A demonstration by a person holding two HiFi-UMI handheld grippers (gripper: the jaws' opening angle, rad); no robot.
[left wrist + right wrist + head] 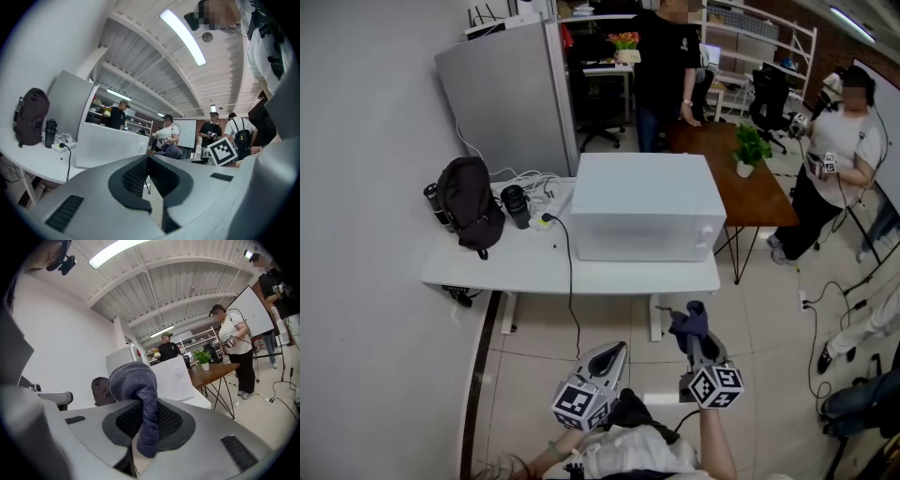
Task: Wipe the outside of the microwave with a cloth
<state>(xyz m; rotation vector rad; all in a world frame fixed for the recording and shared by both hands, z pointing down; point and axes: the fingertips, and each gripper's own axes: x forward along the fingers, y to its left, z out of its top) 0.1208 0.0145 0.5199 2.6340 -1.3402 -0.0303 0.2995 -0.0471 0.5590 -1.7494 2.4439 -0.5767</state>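
Note:
The white microwave (642,206) stands on the right half of a white table (487,267), its door and knobs facing right. It also shows in the left gripper view as the microwave (110,150) and in the right gripper view as the microwave (173,378). My right gripper (686,330) is shut on a dark blue cloth (690,322), held over the floor in front of the table. The cloth (133,380) bulges above the right gripper (143,423) jaws. My left gripper (617,349) hangs beside it, shut with nothing in it, and the left gripper (149,164) points toward the microwave.
A dark backpack (469,202), a black bottle (516,204) and a power strip (546,222) with a black cable sit on the table's left half. Behind stand a grey partition (502,103), a wooden table (769,197) with a potted plant (750,145), and several people.

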